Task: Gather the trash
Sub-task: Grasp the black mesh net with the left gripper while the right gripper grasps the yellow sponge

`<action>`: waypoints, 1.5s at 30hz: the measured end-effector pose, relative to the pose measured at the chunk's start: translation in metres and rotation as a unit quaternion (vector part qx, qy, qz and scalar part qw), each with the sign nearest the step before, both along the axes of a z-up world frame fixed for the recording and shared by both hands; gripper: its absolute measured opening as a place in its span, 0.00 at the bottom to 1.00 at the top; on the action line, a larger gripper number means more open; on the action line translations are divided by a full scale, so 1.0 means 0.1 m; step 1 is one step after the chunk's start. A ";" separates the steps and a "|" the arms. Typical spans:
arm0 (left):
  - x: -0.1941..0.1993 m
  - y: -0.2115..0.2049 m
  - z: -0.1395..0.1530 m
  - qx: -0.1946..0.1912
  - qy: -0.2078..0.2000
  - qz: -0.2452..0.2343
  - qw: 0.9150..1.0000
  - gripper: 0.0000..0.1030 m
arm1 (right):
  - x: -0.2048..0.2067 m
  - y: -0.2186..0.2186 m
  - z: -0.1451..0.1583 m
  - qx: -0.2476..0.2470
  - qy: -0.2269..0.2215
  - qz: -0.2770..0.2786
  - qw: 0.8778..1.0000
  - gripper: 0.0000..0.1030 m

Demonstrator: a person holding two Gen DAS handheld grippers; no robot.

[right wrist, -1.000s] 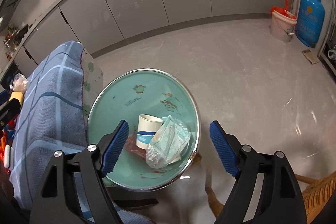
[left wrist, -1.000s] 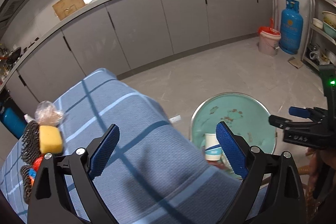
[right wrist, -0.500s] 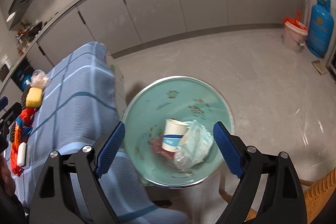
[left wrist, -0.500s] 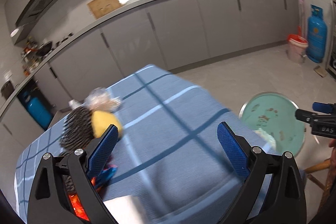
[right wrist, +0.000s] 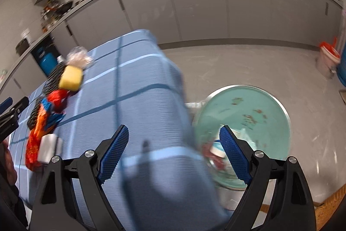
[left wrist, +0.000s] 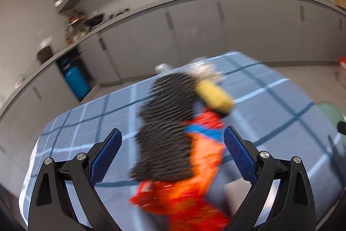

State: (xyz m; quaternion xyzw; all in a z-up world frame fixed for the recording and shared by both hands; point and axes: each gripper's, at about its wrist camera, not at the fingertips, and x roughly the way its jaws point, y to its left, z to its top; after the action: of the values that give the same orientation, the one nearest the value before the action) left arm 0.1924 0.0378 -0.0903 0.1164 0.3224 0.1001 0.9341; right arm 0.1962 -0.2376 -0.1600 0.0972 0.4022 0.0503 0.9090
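With your left gripper [left wrist: 173, 157] jaws spread and empty over the orange wrapper [left wrist: 194, 170] on the blue-clothed counter [left wrist: 270, 105], and your right gripper [right wrist: 173, 153] likewise unladen, center and lower squarely before pinching.

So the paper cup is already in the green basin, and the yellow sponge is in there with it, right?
Not quite. The paper cup is in the green basin, but the yellow sponge is not: the right wrist view shows it on the blue checked cloth over the table, next to the black mesh pad and the orange wrapper.
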 end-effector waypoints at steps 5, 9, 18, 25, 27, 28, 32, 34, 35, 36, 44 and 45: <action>0.01 0.50 -0.06 -0.026 0.015 0.043 0.999 0.91 | 0.10 0.48 0.09 -0.007 -0.008 0.042 0.999 0.83; 0.07 0.63 -0.07 -0.043 0.017 0.043 0.998 0.91 | 0.24 0.82 0.17 -0.012 -0.018 0.069 0.997 0.83; 0.31 0.65 -0.25 -0.070 0.043 0.030 0.996 0.91 | 0.76 1.52 0.35 -0.012 -0.028 0.124 0.992 0.87; 0.39 0.66 -0.37 -0.082 0.058 0.017 0.995 0.90 | 1.20 1.83 0.32 0.002 -0.018 0.136 0.991 0.87; 0.42 0.68 -0.40 -0.089 0.063 0.016 0.994 0.90 | 1.29 1.89 0.28 0.002 -0.011 0.137 0.990 0.87; 0.43 0.69 -0.41 -0.093 0.066 0.014 0.993 0.87 | 1.34 1.91 0.25 0.003 -0.005 0.137 0.991 0.87; 0.48 0.68 -0.46 -0.113 0.080 -0.010 0.990 0.57 | 1.50 1.99 0.11 0.007 0.012 0.138 0.990 0.87; 0.47 0.66 -0.45 -0.116 0.078 -0.025 0.990 0.28 | 1.56 2.02 0.04 0.017 0.030 0.152 0.988 0.69; 0.47 0.65 -0.43 -0.116 0.077 -0.030 0.990 0.21 | 1.59 2.05 0.01 0.025 0.040 0.164 0.985 0.52; 0.47 0.63 -0.42 -0.115 0.076 -0.033 0.990 0.15 | 1.59 2.08 -0.01 0.030 0.047 0.173 0.983 0.51; 0.36 0.66 -0.13 -0.112 0.037 -0.026 0.993 0.12 | 1.38 1.98 0.23 0.014 0.000 0.169 0.986 0.43; 0.33 0.66 -0.08 -0.110 0.030 -0.025 0.993 0.12 | 1.33 1.94 0.29 0.011 -0.010 0.164 0.986 0.43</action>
State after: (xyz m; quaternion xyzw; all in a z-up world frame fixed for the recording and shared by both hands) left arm 0.2257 0.1041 -0.0984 0.0236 0.3562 0.0374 0.9333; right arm 0.3290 -0.0435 -0.1309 0.0393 0.4031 0.2043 0.8912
